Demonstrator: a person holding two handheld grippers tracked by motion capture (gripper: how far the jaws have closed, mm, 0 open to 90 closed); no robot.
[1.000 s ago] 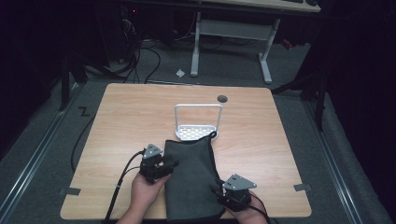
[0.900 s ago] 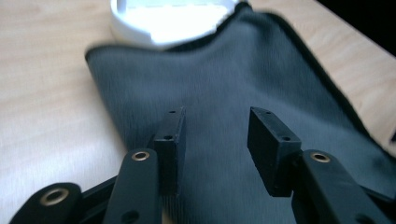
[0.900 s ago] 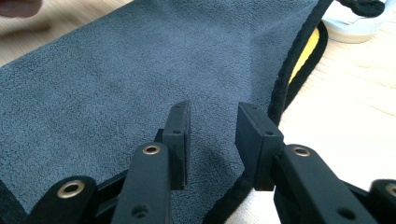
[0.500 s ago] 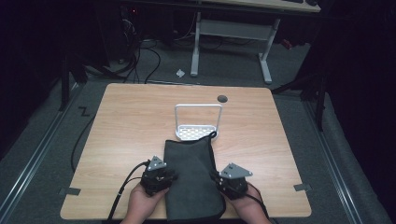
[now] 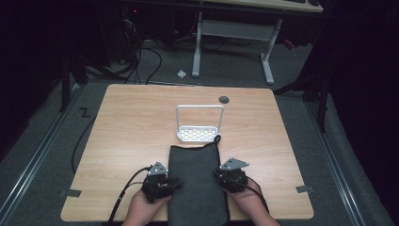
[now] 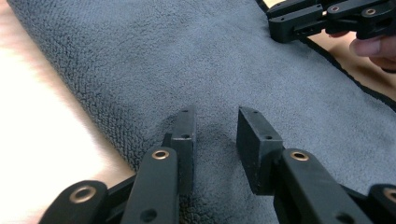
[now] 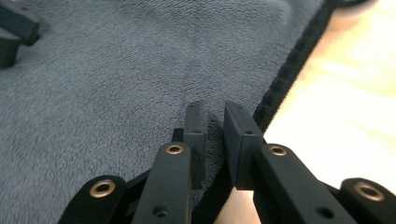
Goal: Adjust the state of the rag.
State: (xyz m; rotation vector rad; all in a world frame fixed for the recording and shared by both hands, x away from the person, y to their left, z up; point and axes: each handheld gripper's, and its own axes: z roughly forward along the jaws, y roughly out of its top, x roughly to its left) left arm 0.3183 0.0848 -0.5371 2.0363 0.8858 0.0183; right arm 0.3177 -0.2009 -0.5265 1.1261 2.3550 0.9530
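Both hands rested low and near together — the left gripper (image 5: 170,184) and right gripper (image 5: 220,176) faced inward, jaws part-closed, lately reopening slightly.

No text, label, brand or number can be read; the only sign is a black Z-shaped mark (image 5: 84,112) on the floor, just off the counter's (image 5: 141,122) far left corner.

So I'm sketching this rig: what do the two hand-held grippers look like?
Both are black. The left hand-held gripper and right hand-held gripper each carry a grey three-cornered plate on top and trail a black cable. Their jaws are blocky black bars with brass-coloured rivets. No sleeves show.
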